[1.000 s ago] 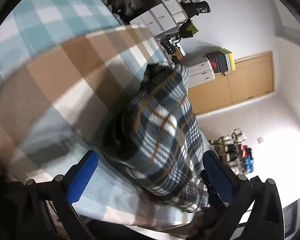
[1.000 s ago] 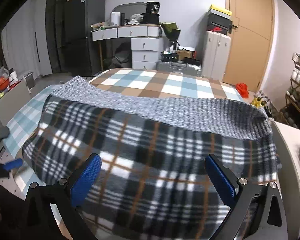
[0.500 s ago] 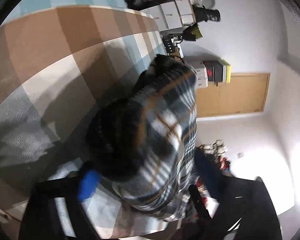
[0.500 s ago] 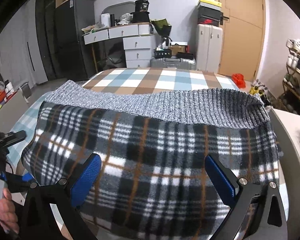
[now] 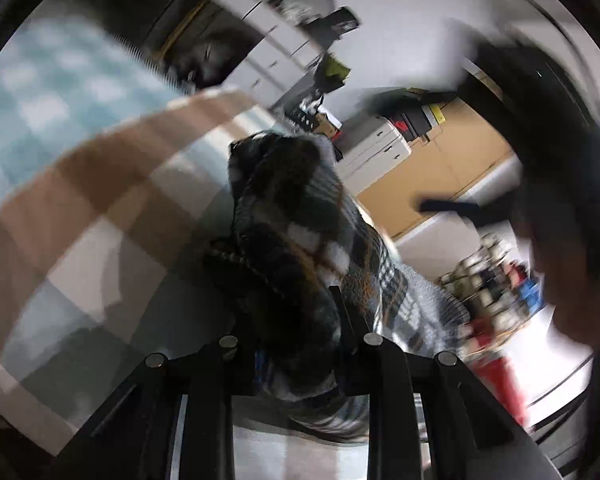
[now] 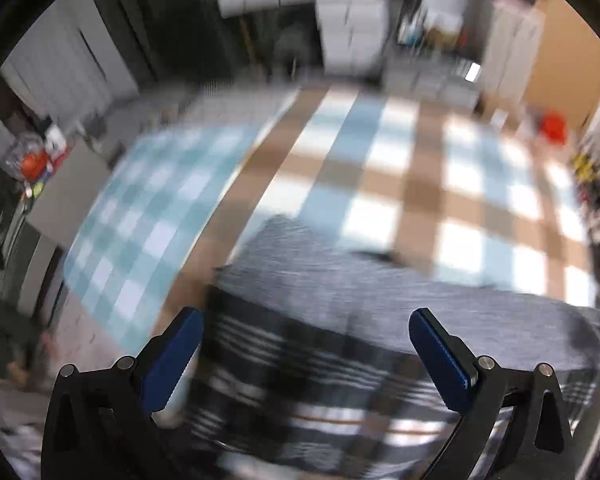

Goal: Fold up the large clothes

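Observation:
A fleece garment in black, white and orange plaid [image 5: 300,240] lies on a bed with a brown, white and blue checked cover [image 5: 100,184]. My left gripper [image 5: 296,332] is closing on a bunched end of that plaid garment, and the fabric fills the narrow gap between its fingers. The right wrist view is blurred. There my right gripper [image 6: 304,314] hovers open over the left end of the plaid garment [image 6: 300,364], with nothing gripped. The garment's grey knit side [image 6: 380,292] shows beyond it. A blurred hand with a dark tool [image 5: 560,260] crosses the right of the left wrist view.
A smaller teal checked cloth [image 6: 152,208] covers the bed's left side. White drawers [image 5: 268,60], a white case [image 5: 376,148] and a wooden door [image 5: 452,160] stand behind the bed. A shoe rack [image 5: 488,280] is at the right, and clutter [image 6: 32,164] at the left.
My left gripper's jaws have come together around the end of the plaid garment and the view has rolled. My right gripper has swung left and tilted down, and its view is now blurred.

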Available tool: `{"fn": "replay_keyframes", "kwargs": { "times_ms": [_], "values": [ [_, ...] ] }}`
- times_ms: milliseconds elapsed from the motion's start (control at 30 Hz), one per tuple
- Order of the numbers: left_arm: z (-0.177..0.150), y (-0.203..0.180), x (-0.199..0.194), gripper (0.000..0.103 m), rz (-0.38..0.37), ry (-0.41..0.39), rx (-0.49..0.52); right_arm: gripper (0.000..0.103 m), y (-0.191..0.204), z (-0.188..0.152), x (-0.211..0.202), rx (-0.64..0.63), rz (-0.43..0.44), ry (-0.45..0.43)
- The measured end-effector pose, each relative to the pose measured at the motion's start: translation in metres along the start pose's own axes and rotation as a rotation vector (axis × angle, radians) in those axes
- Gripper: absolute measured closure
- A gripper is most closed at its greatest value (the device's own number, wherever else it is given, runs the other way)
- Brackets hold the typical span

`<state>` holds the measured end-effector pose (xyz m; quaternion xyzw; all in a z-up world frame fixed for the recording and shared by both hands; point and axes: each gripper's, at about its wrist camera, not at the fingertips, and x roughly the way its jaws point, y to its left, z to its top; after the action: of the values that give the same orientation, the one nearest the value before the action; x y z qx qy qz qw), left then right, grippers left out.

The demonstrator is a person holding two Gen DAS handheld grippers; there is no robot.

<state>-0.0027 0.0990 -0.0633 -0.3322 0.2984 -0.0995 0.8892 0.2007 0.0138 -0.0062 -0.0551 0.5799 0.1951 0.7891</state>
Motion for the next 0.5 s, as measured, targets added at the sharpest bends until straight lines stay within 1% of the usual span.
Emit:
{"fn": "replay_keyframes", "kwargs": {
  "times_ms": [33,67,100,133,200,233,267,367,400,433,500],
  "values": [
    [-0.003,-0.005,-0.001,0.084,0.020,-0.014,0.043,0.000,0.018,0.017,0.019,-0.030,-0.039,0.104],
    [-0.006,-0.011,-0.001,0.084,0.045,-0.028,0.088,0.000,0.028,0.023,0.030,-0.060,-0.084,0.147],
    [-0.008,-0.017,-0.001,0.083,0.072,-0.043,0.136,0.000,0.042,0.031,0.042,-0.108,-0.156,0.193],
    [-0.008,-0.021,-0.001,0.083,0.081,-0.053,0.165,0.000,0.055,0.039,0.056,-0.163,-0.241,0.234],
    [-0.009,-0.026,-0.001,0.083,0.091,-0.056,0.198,0.000,0.070,0.046,0.082,-0.211,-0.374,0.310],
    [-0.004,-0.026,0.003,0.083,0.089,-0.051,0.200,0.000,0.075,0.045,0.097,-0.227,-0.408,0.378],
    [-0.003,-0.025,0.004,0.083,0.088,-0.048,0.198,0.000,0.075,0.044,0.108,-0.243,-0.416,0.432],
    [-0.005,-0.025,0.003,0.084,0.093,-0.033,0.212,0.000,0.077,0.039,0.145,-0.282,-0.500,0.566],
    [-0.006,-0.026,0.003,0.084,0.102,-0.032,0.227,0.000,0.076,0.037,0.154,-0.295,-0.555,0.590],
    [-0.006,-0.028,0.003,0.084,0.108,-0.031,0.239,0.000,0.075,0.037,0.162,-0.303,-0.607,0.593],
    [-0.007,-0.031,0.002,0.084,0.109,-0.028,0.255,0.000,0.074,0.034,0.175,-0.317,-0.662,0.629]
  ]
}}
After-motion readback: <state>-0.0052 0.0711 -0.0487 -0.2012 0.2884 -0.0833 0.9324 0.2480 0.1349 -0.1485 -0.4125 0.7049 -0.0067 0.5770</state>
